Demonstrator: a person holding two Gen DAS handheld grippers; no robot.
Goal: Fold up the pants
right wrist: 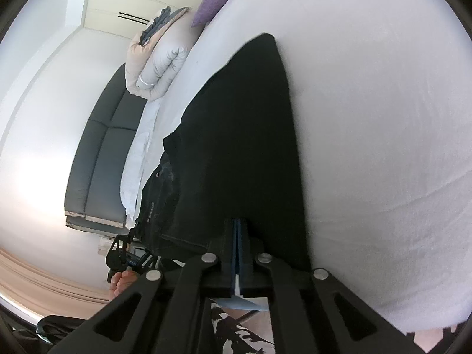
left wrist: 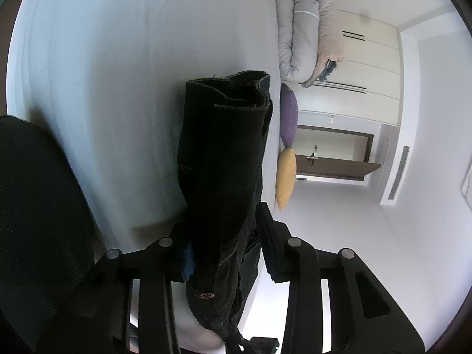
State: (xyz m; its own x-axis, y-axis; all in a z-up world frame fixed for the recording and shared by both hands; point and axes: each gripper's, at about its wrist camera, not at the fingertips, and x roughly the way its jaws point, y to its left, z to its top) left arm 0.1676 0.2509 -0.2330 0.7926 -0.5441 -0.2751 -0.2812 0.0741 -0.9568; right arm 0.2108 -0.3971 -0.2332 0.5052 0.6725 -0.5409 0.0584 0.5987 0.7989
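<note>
The black pants [left wrist: 224,147] lie on the white bed [left wrist: 132,73], already doubled lengthwise into a long narrow strip that runs away from both cameras toward the purple cushion [left wrist: 288,115] at the bed's far side. In my judgement the fold is partway done: the legs appear stacked, and at least one crosswise fold is left.

The left tongs [left wrist: 224,236] straddle the near end of the pants. Cloth fills the gap, and one pad seems to stand a little off it, so I cannot tell whether it is truly pinched. The right tongs [right wrist: 237,236] are clenched on the near edge of the pants, jaws almost together with thin cloth between.

Seams and layers vanish in the black fabric, so the layer count is uncertain. The waistband end nearest the left tongs is cut off by the frame.
</note>
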